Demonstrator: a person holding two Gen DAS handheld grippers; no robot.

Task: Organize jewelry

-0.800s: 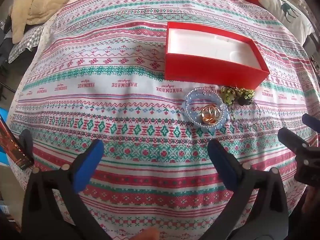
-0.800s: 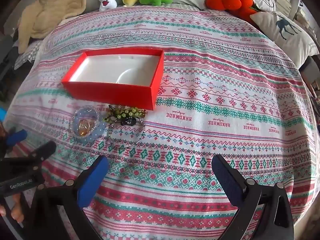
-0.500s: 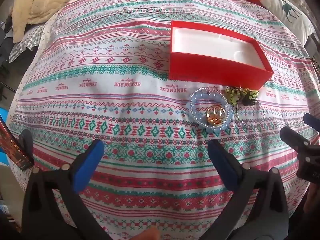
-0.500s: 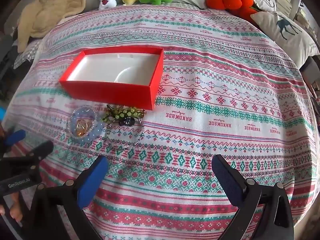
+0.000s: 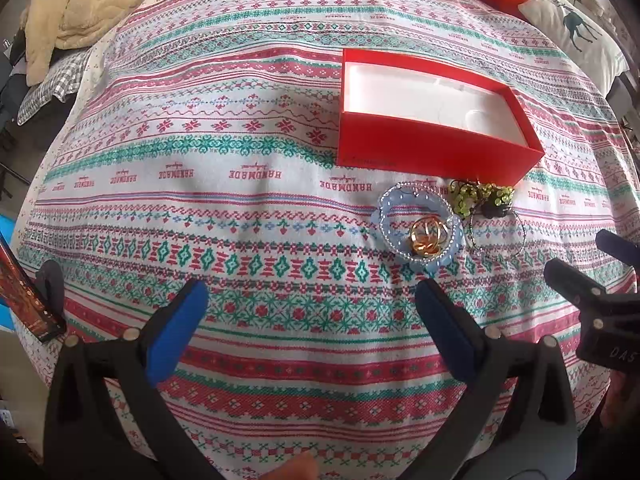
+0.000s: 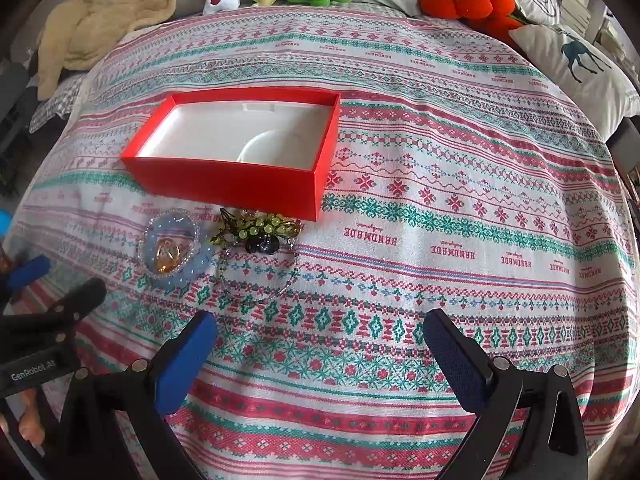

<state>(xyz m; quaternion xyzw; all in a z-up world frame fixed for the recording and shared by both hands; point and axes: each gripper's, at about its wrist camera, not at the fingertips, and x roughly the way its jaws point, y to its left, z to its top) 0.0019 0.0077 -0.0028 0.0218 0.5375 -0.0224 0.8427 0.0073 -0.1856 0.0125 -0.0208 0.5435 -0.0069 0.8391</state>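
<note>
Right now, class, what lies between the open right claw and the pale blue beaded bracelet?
Only bare patterned bedspread separates the right claw from the bracelet, seen in the right wrist view.

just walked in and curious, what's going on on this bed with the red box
A person holds two black grippers with blue pads over a patterned bedspread. Both the left gripper and the right gripper are open and hold nothing. The open red cardboard box with a white lining is empty. In front of it lie a pale blue beaded bracelet ringing some gold rings, a green beaded piece and a thin chain, all untouched.
</note>
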